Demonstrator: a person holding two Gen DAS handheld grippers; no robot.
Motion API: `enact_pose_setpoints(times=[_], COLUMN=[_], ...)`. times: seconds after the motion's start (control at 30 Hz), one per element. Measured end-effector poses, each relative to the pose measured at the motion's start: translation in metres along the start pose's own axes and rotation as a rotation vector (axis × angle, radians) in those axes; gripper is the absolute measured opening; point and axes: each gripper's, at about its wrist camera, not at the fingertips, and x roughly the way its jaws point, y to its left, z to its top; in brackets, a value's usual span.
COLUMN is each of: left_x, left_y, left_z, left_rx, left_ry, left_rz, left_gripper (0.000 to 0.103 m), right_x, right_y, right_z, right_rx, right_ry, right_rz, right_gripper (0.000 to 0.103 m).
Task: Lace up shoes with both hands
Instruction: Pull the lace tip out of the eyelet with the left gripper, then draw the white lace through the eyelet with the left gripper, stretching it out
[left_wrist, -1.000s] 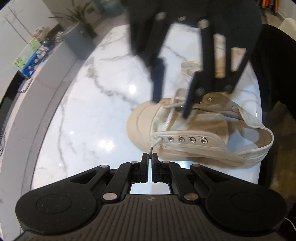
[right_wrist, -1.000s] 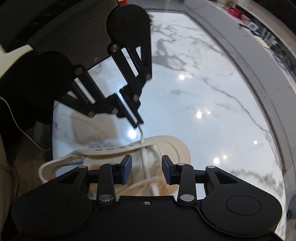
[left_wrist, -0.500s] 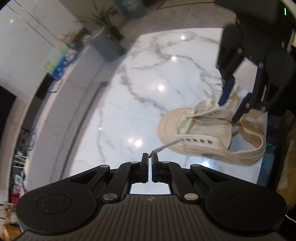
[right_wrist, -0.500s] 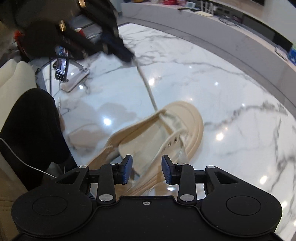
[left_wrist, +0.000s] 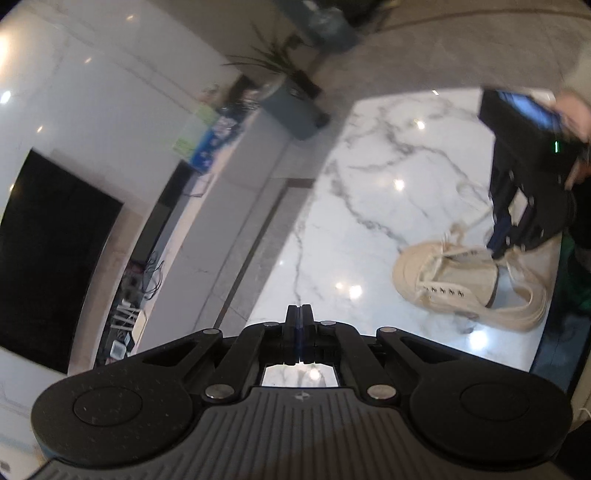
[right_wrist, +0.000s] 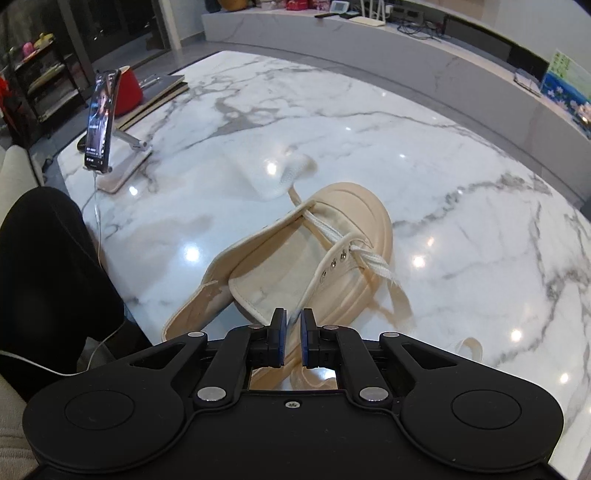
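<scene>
Grippers trade roles over the beige shoe (right_wrist: 354, 221), which lies on its side on the marble table (right_wrist: 295, 110), toe pointing away from you and tongue splayed open.

Your left gripper (left_wrist: 300, 325) has pulled up and well away. A second ago it sat just beside the eyelet row; now the shoe (left_wrist: 461, 273) shows small at the right of its view. Its pads are pressed flat together. The lace tip pinched between them half a second ago no longer shows there, so you cannot tell from here whether it holds the end or has let it slip.

Your right gripper (right_wrist: 291, 339), spread wide a moment ago, is closing over the shoe's near edge. A narrow slot remains between the pads, with a pale blur in it that may be lace or only the shoe behind.

The white lace (right_wrist: 373, 262) comes out of the front eyelets and trails off blurred over the sole's rim, so it looks to be in motion.

Judged from this, the first eyelets are threaded and the rest of the row stands empty. Lacing is barely begun, and you likely need to find the free end again before the next crossing.
</scene>
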Motion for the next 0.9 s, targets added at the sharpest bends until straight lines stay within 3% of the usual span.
enact_pose_setpoints(times=[0.23, 0.4, 0.5, 0.63, 0.9], left_x=[0.004, 0.021, 0.037, 0.060, 0.110], left_y=[-0.032, -0.053, -0.065, -0.077, -0.092], left_z=[-0.010, -0.023, -0.033, -0.049, -0.081], left_rx=[-0.002, -0.033, -0.094, -0.189, -0.350], left_ry=[-0.005, -0.011, -0.017, -0.026, -0.054], left_rz=[-0.089, -0.165, -0.209, -0.257, -0.304], left_gripper=[0.000, 0.003, 0.004, 0.016, 0.017], right_x=[-0.012, -0.022, -0.026, -0.028, -0.020], right_y=[0.010, 0.019, 0.025, 0.030, 0.029], right_z=[-0.009, -0.018, -0.024, -0.029, -0.030], right_rx=[0.020, 0.009, 0.018, 0.030, 0.106], right_ry=[-0.029, -0.045, -0.068, -0.104, -0.169], right_rz=[-0.006, -0.018, -0.028, -0.049, -0.103], right_gripper=[0.009, 0.026, 0.026, 0.032, 0.037])
